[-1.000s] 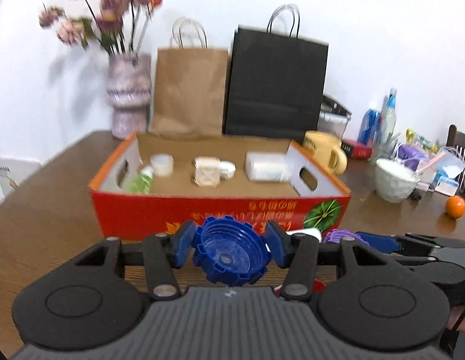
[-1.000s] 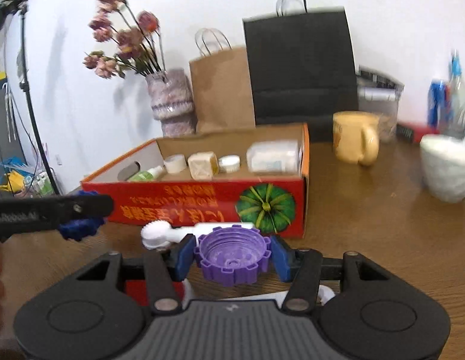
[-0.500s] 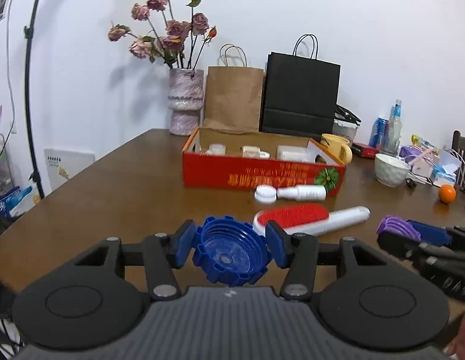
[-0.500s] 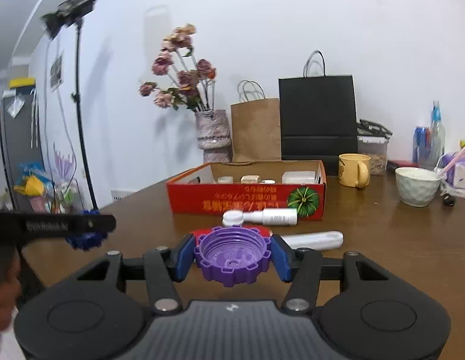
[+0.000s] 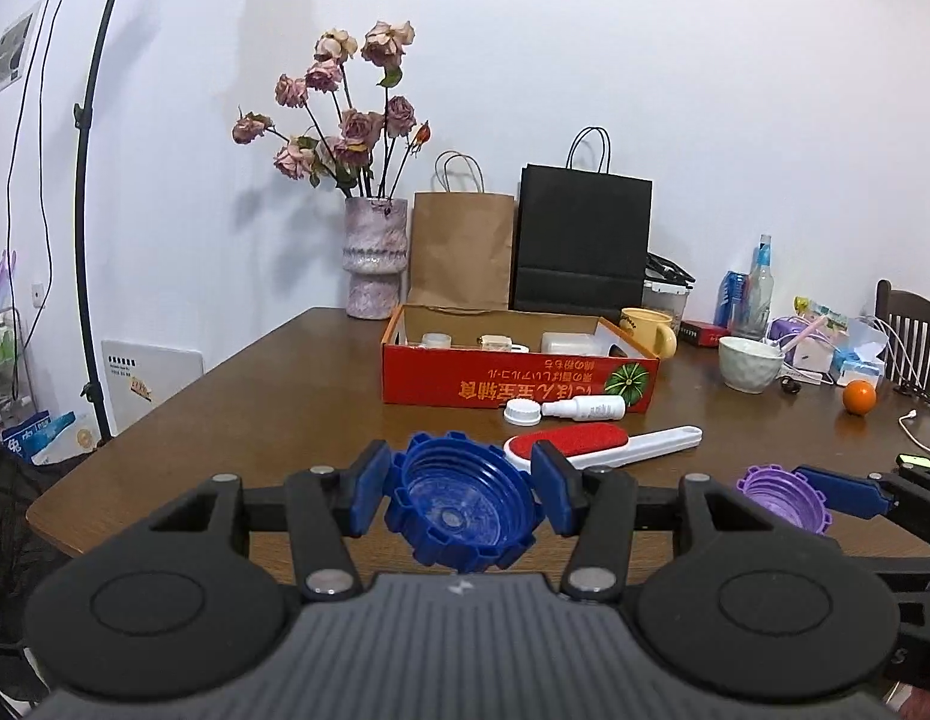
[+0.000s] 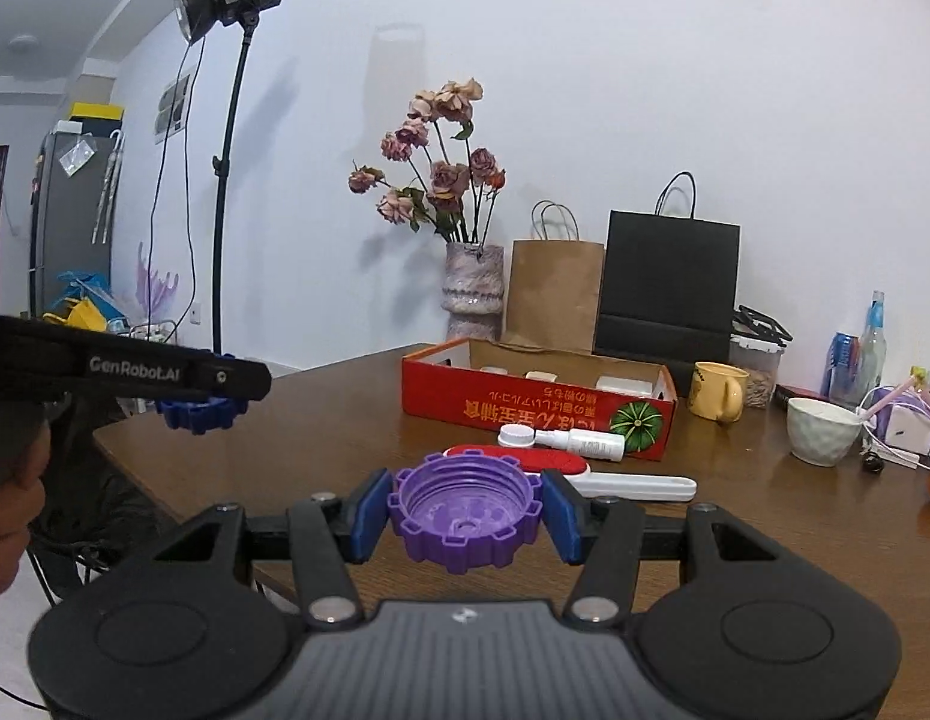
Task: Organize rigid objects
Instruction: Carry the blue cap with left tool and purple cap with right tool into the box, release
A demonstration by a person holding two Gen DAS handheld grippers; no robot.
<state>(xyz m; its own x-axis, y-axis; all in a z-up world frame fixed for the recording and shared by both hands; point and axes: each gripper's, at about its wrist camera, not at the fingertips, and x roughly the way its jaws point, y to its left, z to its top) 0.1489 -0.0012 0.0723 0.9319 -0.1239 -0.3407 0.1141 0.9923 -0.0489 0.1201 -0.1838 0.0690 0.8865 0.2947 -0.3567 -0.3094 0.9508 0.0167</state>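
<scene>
My left gripper (image 5: 462,495) is shut on a blue toothed cap (image 5: 462,510), held above the near table edge. My right gripper (image 6: 465,510) is shut on a purple toothed cap (image 6: 465,510); that purple cap (image 5: 783,498) also shows at the right of the left wrist view. The blue cap (image 6: 195,414) hangs at the left of the right wrist view. A red cardboard box (image 5: 519,381) with several small white items sits mid-table. In front of it lie a white bottle (image 5: 579,408) and a red lint brush (image 5: 597,444).
Behind the box stand a vase of dried flowers (image 5: 375,267), a brown paper bag (image 5: 462,252) and a black bag (image 5: 582,240). A yellow mug (image 5: 648,330), white bowl (image 5: 750,363), orange (image 5: 858,397) and clutter fill the right. A light stand (image 6: 225,180) rises at left.
Both grippers have pulled back from the red box toward the near table edge and risen a little, each still holding its cap. The box, bottle and brush now lie farther ahead.
</scene>
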